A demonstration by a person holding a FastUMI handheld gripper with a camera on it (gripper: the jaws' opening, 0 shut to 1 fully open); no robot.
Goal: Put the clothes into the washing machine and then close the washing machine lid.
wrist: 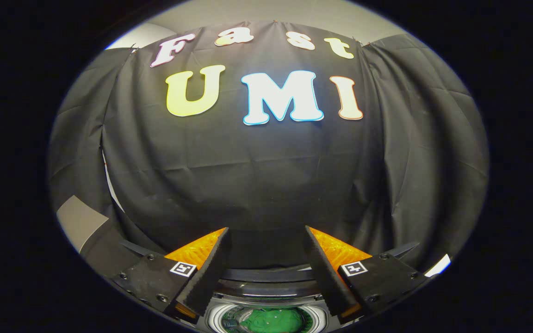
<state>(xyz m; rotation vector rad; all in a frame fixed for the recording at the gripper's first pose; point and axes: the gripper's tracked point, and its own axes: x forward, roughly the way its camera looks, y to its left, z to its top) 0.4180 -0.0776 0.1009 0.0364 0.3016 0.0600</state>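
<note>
The gripper (266, 231) sits at the bottom centre of the frame with its two fingers (208, 273) spread wide apart and nothing between them; it grips nothing. Between and below the fingers, at the very bottom of the frame, the round mouth of the washing machine (266, 289) is visible, with its dark rim curving across between the fingers. Inside the drum lies green clothing (266, 320), bunched at the bottom centre. Beyond the fingers, the black cloth wall (257, 171) of the booth hangs in folds across the middle and upper frame. A pale wall (79, 219) peeks out at lower left.
</note>
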